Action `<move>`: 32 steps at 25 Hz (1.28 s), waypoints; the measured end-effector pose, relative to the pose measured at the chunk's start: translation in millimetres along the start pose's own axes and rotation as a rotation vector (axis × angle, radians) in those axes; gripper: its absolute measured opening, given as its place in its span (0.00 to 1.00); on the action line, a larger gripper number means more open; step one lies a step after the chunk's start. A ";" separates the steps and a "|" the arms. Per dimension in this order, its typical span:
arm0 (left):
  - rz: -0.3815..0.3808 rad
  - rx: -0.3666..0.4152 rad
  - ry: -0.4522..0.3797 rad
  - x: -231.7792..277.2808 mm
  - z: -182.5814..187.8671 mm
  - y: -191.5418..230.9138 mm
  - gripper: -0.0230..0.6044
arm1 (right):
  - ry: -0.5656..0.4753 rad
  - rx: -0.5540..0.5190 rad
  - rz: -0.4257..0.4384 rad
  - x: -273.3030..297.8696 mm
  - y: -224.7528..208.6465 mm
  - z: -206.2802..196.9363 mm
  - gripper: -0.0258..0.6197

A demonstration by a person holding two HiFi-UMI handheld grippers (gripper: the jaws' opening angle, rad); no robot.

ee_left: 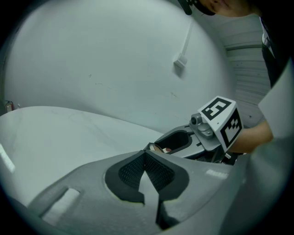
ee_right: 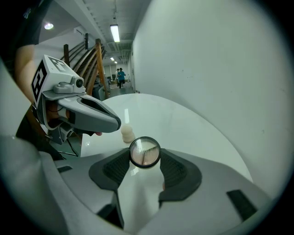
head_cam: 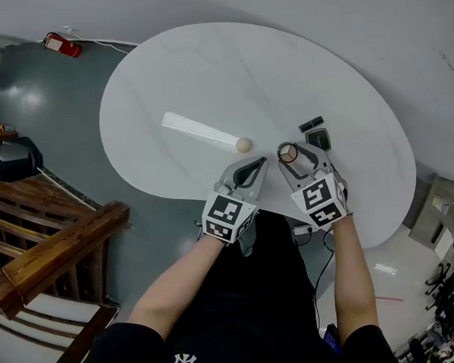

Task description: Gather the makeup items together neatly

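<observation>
Black-rimmed round jar (ee_right: 144, 152), clear lid, pinkish inside, clamped in right gripper (ee_right: 144, 161).

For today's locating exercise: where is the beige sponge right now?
In the head view the beige sponge lies on the white table, at the right end of the white strip, just beyond the left gripper.

The head camera is looking steeply down from above the person, taking in the whole white table (head_cam: 206, 86), with the left gripper (head_cam: 258, 164) and right gripper (head_cam: 290, 154) at lower centre. Each gripper camera is riding close behind its own jaws, looking low across the tabletop and catching the other gripper at the frame's side. All three views are sharing the round pot (ee_right: 144, 152).
</observation>
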State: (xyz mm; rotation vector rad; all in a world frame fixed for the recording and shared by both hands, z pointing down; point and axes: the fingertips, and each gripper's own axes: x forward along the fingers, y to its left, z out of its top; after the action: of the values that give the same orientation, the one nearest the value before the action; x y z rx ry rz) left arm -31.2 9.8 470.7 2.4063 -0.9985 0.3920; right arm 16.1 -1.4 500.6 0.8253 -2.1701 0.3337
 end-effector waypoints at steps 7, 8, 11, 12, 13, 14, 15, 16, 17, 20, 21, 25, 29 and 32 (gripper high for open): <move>0.024 -0.016 -0.001 -7.7 -3.9 16.6 0.05 | 0.013 -0.022 0.031 19.6 11.7 8.6 0.37; 0.027 -0.019 -0.001 -8.7 -4.8 19.0 0.05 | 0.015 -0.024 0.036 22.9 13.5 9.0 0.37; 0.035 -0.028 0.001 -12.2 -7.3 25.3 0.05 | 0.022 -0.029 0.051 32.3 19.5 10.0 0.37; 0.038 -0.029 0.002 -13.4 -8.5 27.4 0.05 | 0.023 -0.032 0.056 35.5 21.7 10.6 0.37; 0.041 -0.030 0.003 -14.4 -9.7 29.7 0.05 | 0.025 -0.036 0.060 38.7 23.6 11.2 0.37; 0.044 -0.030 0.003 -15.3 -10.8 32.1 0.05 | 0.027 -0.041 0.063 42.1 25.4 11.5 0.37; 0.047 -0.031 0.004 -16.1 -11.9 34.4 0.05 | 0.031 -0.046 0.066 45.5 27.2 11.6 0.37; 0.049 -0.032 0.005 -17.0 -13.1 36.5 0.05 | 0.035 -0.051 0.070 48.9 28.9 11.5 0.37; 0.051 -0.034 0.007 -17.9 -14.3 38.4 0.05 | 0.040 -0.057 0.073 52.3 30.7 11.0 0.37; 0.055 -0.040 0.010 -20.0 -17.1 42.0 0.05 | 0.058 -0.077 0.081 61.9 35.4 6.8 0.37; 0.056 -0.042 0.011 -20.1 -17.9 42.7 0.05 | 0.064 -0.083 0.083 64.8 36.2 4.8 0.37; 0.059 -0.048 0.014 -19.0 -19.8 44.2 0.05 | 0.087 -0.097 0.087 74.6 36.5 -3.5 0.37; 0.061 -0.052 0.018 -17.3 -21.8 44.8 0.05 | 0.101 -0.111 0.089 81.4 36.4 -8.5 0.37; 0.062 -0.055 0.019 -15.5 -22.1 44.4 0.05 | 0.102 -0.112 0.091 84.0 35.6 -9.4 0.37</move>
State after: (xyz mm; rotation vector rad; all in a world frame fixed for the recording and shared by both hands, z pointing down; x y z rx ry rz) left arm -75.4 4.0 497.3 2.3229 -1.0632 0.4032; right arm -42.8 -8.0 570.6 0.6347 -2.1141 0.2905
